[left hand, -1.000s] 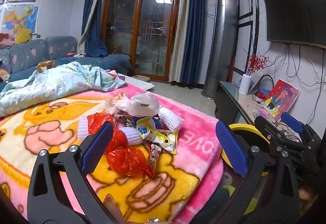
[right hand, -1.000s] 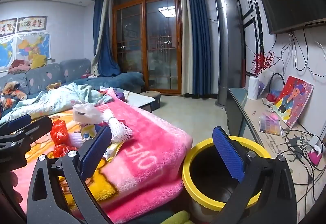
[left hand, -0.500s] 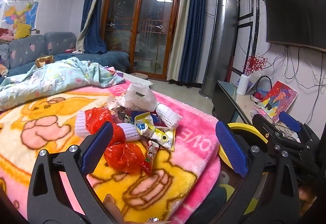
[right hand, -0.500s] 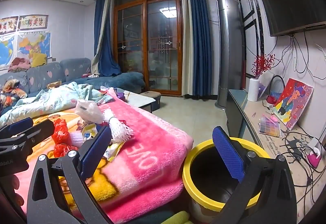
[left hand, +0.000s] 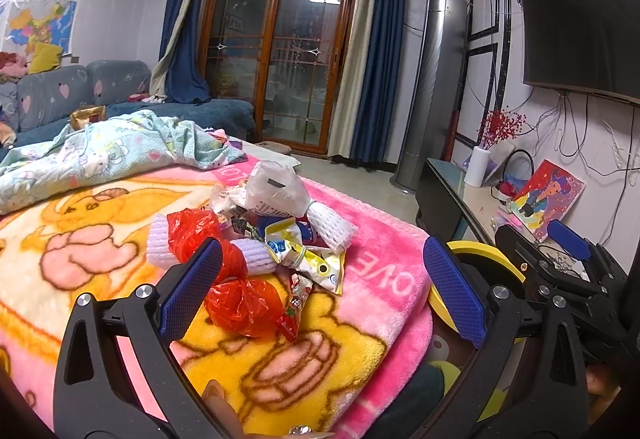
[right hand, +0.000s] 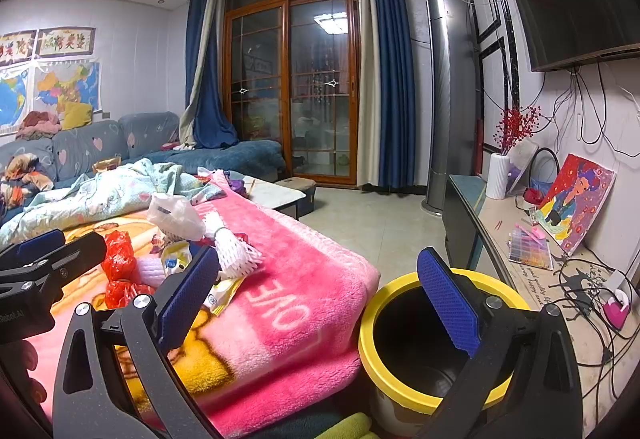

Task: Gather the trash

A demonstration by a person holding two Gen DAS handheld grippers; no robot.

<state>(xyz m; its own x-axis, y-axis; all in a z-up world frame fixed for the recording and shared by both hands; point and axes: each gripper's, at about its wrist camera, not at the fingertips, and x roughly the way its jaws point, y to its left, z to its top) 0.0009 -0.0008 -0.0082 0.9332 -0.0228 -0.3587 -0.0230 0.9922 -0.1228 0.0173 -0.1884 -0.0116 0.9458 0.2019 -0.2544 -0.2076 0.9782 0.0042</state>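
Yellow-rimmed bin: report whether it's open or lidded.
Open. The yellow-rimmed bin stands upright beside the pink blanket, no lid on it, dark inside showing; contents cannot be told.

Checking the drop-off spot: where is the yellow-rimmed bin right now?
In the right wrist view the yellow-rimmed bin stands on the floor at lower right, against the pink blanket's edge, beside the TV stand.

My left tool hangs with jaws wide apart before the heap of crumpled wrappers and red plastic bags at frame centre; bare pink plush blanket lies right of it. My right tool has the round yellow-rimmed bin, mouth unblocked, at lower right.
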